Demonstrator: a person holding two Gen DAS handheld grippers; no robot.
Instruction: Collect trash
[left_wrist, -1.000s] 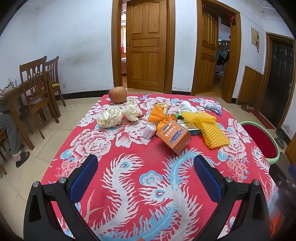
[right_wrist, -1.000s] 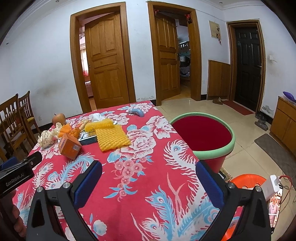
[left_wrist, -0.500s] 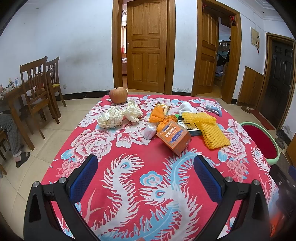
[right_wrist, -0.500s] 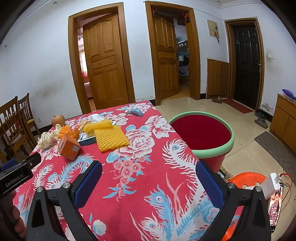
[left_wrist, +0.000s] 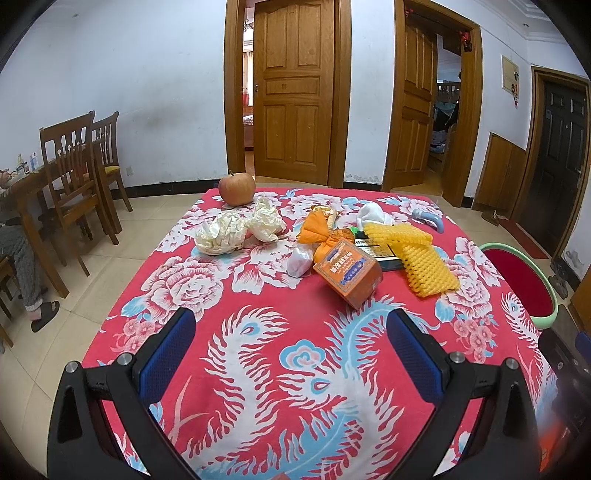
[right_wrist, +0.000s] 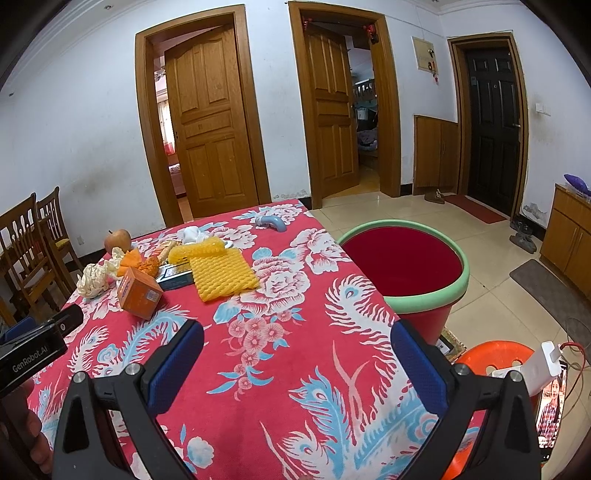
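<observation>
Both the left gripper (left_wrist: 290, 349) and right gripper (right_wrist: 297, 352) gape empty (nothing grabbed yet), facing litter on the surface (left_wrist: 266, 354); red bin (right_wrist: 402, 262) waits right.

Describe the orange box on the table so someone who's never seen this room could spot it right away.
Start at the table with the red floral cloth. In the clutter on its far half, the orange box is the piece nearest the claws, lying tilted beside the yellow foam net. It is the only hard-edged carton there, with a dark blue printed label on its upper face, while its neighbours are soft wrappers and crumpled paper.
</observation>
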